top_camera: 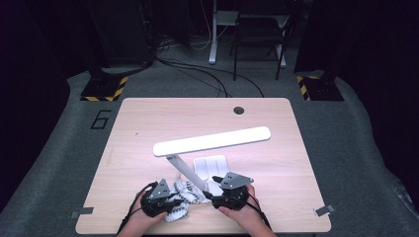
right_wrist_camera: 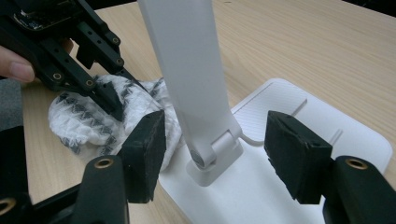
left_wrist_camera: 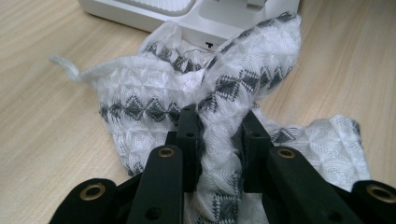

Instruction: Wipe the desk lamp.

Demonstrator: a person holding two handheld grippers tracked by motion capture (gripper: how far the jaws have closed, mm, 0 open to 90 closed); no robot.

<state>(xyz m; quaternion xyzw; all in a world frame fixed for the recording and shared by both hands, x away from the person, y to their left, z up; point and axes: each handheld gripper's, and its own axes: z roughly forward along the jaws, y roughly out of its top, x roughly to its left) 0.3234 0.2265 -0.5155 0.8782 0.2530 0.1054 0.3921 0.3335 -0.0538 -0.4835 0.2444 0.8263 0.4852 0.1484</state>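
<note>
"6" on floor mat (top_camera: 101,120); "T" on lamp base (left_wrist_camera: 208,45)

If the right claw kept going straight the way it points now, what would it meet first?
Most likely the white lamp arm at its hinge, which stands between the open jaws of the right claw, above the lamp base. Depth is hard to judge.

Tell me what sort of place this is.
Probably a lab recording station: a lone wooden table on grey floor marked 6, hazard-striped stand bases, loose cables and dark surroundings. A white desk lamp stands on it.
</note>
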